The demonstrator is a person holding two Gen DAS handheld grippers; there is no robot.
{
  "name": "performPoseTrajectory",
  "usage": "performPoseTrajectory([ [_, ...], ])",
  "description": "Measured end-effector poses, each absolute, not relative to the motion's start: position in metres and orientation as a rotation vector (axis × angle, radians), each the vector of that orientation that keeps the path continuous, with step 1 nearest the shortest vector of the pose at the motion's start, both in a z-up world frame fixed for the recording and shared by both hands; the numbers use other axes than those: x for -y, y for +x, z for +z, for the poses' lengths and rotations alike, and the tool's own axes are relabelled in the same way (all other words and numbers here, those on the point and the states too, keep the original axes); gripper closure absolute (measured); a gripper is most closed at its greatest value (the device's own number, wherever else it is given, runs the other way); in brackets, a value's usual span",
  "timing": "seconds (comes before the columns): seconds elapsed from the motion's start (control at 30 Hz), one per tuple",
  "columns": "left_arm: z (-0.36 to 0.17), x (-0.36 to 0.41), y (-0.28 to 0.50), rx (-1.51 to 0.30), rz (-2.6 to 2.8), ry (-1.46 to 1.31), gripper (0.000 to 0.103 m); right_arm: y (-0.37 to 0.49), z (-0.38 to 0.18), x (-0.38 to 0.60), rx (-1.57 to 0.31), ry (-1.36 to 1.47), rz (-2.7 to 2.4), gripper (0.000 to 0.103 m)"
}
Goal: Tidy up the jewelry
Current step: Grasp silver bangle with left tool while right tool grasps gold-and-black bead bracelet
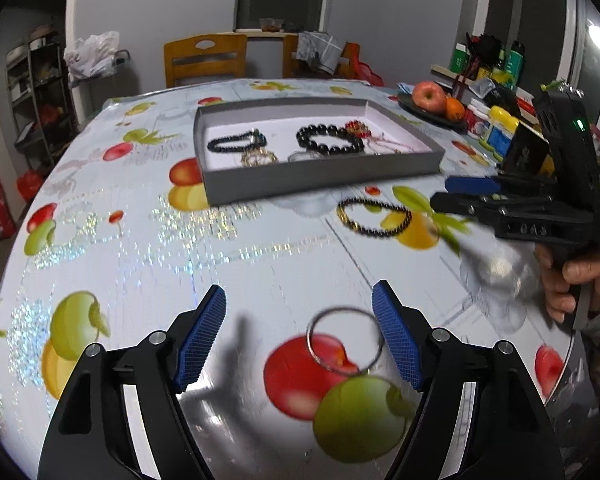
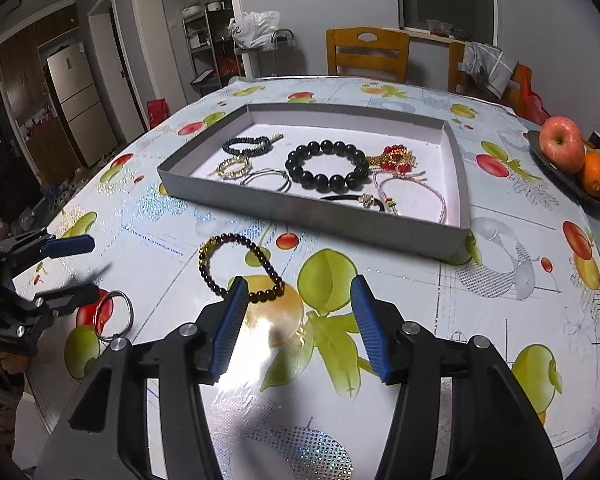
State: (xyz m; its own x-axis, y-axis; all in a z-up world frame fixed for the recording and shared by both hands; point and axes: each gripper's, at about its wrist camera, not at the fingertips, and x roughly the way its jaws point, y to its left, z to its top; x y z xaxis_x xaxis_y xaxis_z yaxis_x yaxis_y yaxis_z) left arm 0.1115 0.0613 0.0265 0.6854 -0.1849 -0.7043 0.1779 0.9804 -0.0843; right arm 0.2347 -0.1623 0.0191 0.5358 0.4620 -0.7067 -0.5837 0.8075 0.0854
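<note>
Hovering with parted, empty fingers, the left gripper (image 1: 300,336) brackets the metal ring (image 1: 345,338) on the table (image 1: 260,248), while the right gripper (image 2: 298,326), also unclenched, faces the dark beaded bracelet (image 2: 240,266) just short of the grey tray (image 2: 312,210).

Right gripper (image 2: 298,330) jaws apart above fruit-print tablecloth (image 2: 380,360), dark beaded bracelet (image 2: 240,268) just ahead, grey tray (image 2: 300,208) beyond

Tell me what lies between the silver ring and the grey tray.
Only bare fruit-print tablecloth lies between the silver ring and grey tray, clearest in the left wrist view.
</note>
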Motion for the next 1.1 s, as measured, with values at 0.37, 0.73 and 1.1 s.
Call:
performPoseTrajectory([
  [0.37,0.017,-0.054,0.103,-0.823,-0.238,0.018,0.047,0.232,0.013,0.147,-0.812,-0.233,0.654,0.050],
  [0.73,0.014,-0.043,0.116,-0.874,-0.207,0.093,0.067,0.240,0.015,0.138,-0.833,-0.270,0.665,0.050],
  [1.1,0.012,-0.037,0.118,-0.862,-0.197,0.125,0.067,0.255,0.001,0.123,-0.877,-0.282,0.670,0.054],
])
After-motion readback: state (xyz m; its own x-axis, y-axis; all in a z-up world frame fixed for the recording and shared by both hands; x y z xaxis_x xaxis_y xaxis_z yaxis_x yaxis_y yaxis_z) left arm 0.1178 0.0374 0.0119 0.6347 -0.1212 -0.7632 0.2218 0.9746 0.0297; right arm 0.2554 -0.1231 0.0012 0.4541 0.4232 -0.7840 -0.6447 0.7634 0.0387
